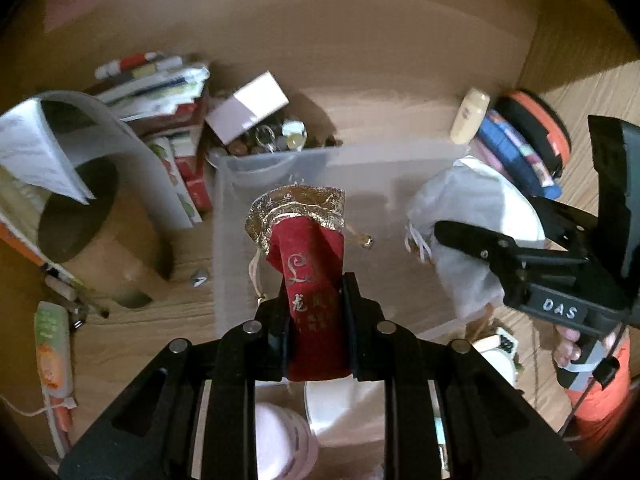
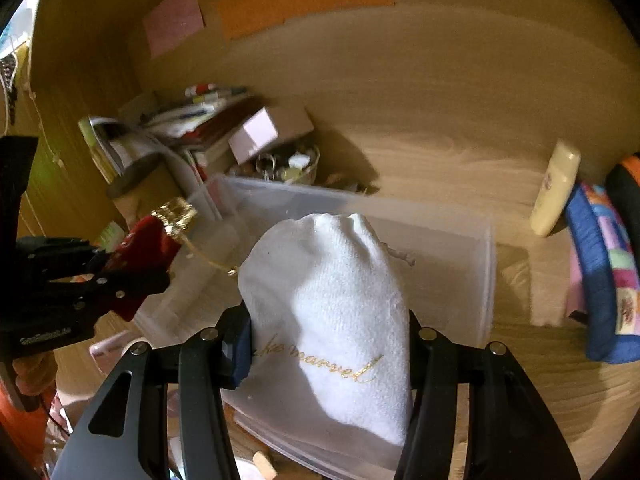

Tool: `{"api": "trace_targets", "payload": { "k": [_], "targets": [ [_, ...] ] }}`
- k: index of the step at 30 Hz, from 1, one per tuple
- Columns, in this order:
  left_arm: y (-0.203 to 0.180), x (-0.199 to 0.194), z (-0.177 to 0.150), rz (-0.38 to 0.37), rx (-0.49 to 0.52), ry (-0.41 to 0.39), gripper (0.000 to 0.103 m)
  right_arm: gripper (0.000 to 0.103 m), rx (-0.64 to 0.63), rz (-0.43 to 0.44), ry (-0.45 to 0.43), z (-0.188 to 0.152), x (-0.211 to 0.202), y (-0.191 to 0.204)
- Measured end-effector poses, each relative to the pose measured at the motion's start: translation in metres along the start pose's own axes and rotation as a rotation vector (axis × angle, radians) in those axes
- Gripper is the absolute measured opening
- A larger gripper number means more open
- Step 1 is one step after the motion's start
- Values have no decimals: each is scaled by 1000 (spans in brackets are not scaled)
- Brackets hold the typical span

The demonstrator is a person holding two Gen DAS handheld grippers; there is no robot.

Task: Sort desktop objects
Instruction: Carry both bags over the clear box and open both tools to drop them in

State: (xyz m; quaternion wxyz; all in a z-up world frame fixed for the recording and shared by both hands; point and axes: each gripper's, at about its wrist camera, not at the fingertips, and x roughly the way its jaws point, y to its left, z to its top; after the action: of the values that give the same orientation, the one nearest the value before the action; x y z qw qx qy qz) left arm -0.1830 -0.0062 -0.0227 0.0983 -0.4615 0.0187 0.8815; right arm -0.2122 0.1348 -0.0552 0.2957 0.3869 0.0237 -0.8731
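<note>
My left gripper [image 1: 316, 308] is shut on a red velvet pouch [image 1: 310, 256] with a gold mesh top, held above a clear plastic bin [image 1: 280, 168] on the wooden desk. My right gripper [image 2: 330, 332] is shut on a white cloth pouch [image 2: 332, 296] with gold script, also over the clear bin [image 2: 460, 248]. The right gripper and white pouch [image 1: 468, 216] show at the right of the left wrist view. The left gripper with the red pouch [image 2: 144, 244] shows at the left of the right wrist view.
A stack of books and pens [image 1: 160, 92], a pale box [image 1: 248, 108] and a jar of small items [image 1: 276, 140] lie behind the bin. A cream bottle [image 2: 554, 188] and a blue patchwork bag [image 2: 600, 264] stand right. A cardboard tube [image 1: 76, 208] is left.
</note>
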Motion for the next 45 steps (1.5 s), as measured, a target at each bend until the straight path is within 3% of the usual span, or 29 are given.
{"api": "trace_targets", "payload": {
  "k": [10,15,19,26,30,37,40,45],
  "targets": [
    [1,16,1,21,45,0,21,49,-50,-13,48,-6,13,7],
    [1,40,-2,13,27,65,22,50,-75,-37,49,-8,13,12],
    [0,39,-5,8,22,41,23,51,-83,-50,49,-9,11,13],
    [-7,38,-5,-16,16,37,35,51,-89,-65,58,-8,10,14],
    [-11,31,-5,1,24,6,52,54,-103,-94,53,-8,8,17],
    [-4,10,-8,14,7,-39,57,70,-124,-125,2,-8,-4,22],
    [1,0,-10,22,-7,-58,59,85,-150,-157,-44,-8,-14,28],
    [6,-17,-12,28,-44,-104,70,86,-173,-189,-82,-8,-21,35]
  ]
}}
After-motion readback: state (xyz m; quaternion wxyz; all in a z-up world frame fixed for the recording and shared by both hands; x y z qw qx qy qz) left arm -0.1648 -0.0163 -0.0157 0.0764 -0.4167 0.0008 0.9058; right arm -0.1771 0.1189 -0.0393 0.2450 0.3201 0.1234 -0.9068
